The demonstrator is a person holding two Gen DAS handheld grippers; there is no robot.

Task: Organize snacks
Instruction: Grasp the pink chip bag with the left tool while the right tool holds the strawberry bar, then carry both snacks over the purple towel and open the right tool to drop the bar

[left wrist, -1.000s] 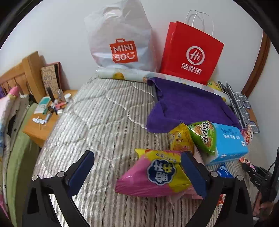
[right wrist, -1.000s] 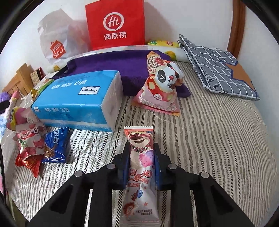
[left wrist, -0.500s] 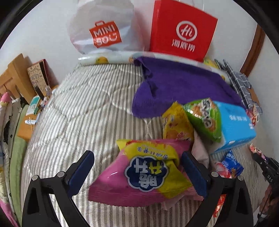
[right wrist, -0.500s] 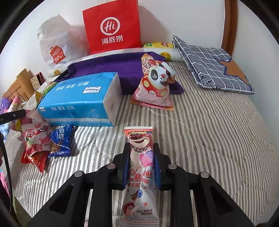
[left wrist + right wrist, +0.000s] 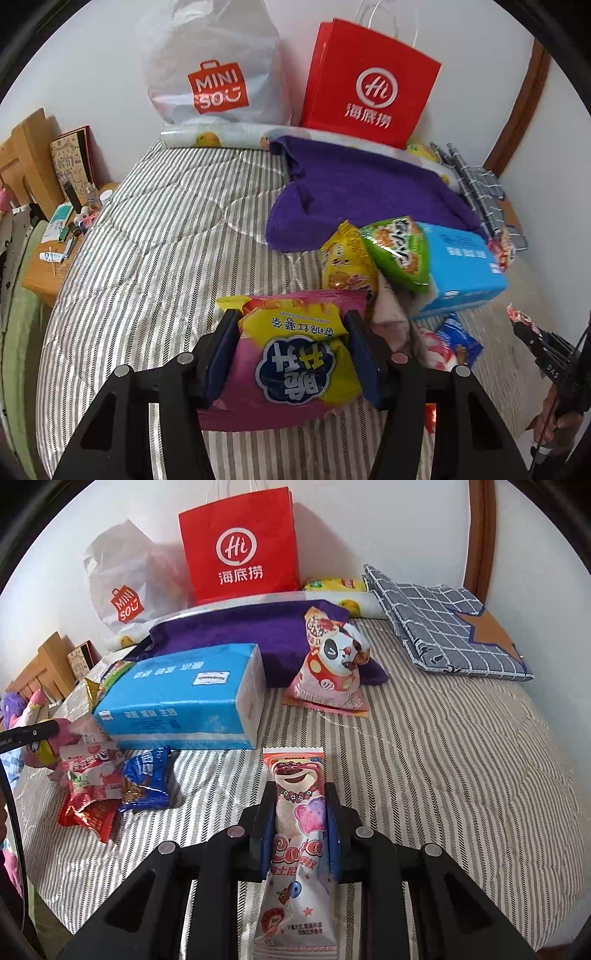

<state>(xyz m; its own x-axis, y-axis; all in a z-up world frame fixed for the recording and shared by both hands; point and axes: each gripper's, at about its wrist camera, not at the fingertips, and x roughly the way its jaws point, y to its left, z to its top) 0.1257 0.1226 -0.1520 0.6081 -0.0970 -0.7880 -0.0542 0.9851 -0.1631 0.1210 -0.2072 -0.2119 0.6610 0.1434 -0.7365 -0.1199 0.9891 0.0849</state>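
Two hand-held grippers over a striped bed, each with a snack packet. The left gripper has just been closing its jaws, and the pink-and-yellow crisp bag sits between them with the pads pressed against its two sides, near the front edge of the bed. The right gripper is clamped tight on a slim bear-print wafer packet, held by its long edges with the top end projecting forward, over the bed's front edge.

Handling, as judged from appearance. The crisp bag looks air-filled, light and crackly; its film is likely slippery and its contents brittle, so a hold across the puffed middle risks crushing, while the flat sealed seam at the top would give firmer purchase. The wafer packet appears light, narrow and fairly stiff along its length; a grip at mid-length keeps it from swinging, though hard pressure could snap what is inside.

Surroundings. A yellow packet and a green packet lean on a blue tissue pack towards the bed's right side. A panda-print bag stands further back, partly on a purple towel. A red paper bag and a white plastic bag stand against the wall at the far edge.
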